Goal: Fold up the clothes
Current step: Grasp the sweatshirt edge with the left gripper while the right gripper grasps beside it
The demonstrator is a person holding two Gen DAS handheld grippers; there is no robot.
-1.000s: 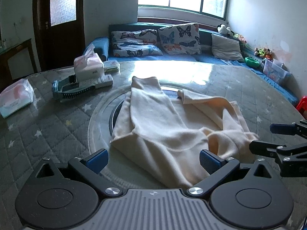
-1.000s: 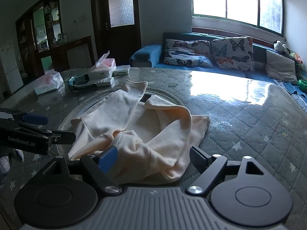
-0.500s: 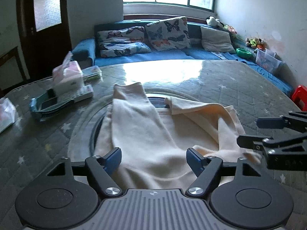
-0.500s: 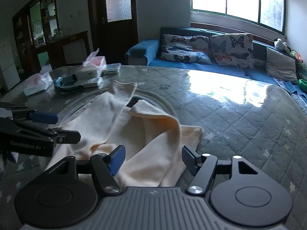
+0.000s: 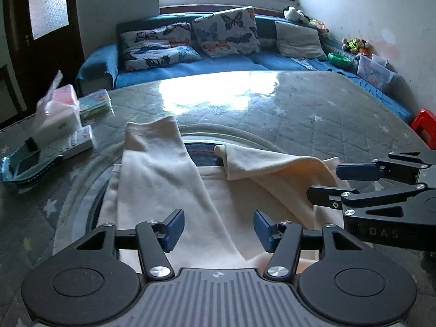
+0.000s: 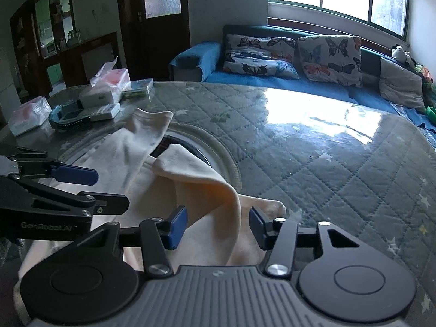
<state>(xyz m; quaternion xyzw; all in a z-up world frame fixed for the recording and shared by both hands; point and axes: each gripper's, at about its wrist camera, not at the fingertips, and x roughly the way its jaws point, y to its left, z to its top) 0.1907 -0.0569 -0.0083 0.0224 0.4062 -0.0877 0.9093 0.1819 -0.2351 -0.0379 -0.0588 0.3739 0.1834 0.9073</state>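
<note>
From the left wrist view, the left gripper (image 5: 218, 230) hangs low over the near part of a cream garment (image 5: 174, 179), its blue-padded jaws spread wide with nothing between them but cloth below. The garment lies rumpled on the quilted table (image 5: 327, 114), one sleeve reaching far-left, another folded across to the right. The right gripper (image 5: 324, 181) enters from the right, jaws parted, over the garment's right edge. A tissue box (image 5: 58, 114) sits far left.

From the right wrist view, the right gripper (image 6: 218, 227) is wide apart above a raised fold of the garment (image 6: 196, 174). The left gripper (image 6: 111, 190) comes in from the left, jaws apart.
</note>
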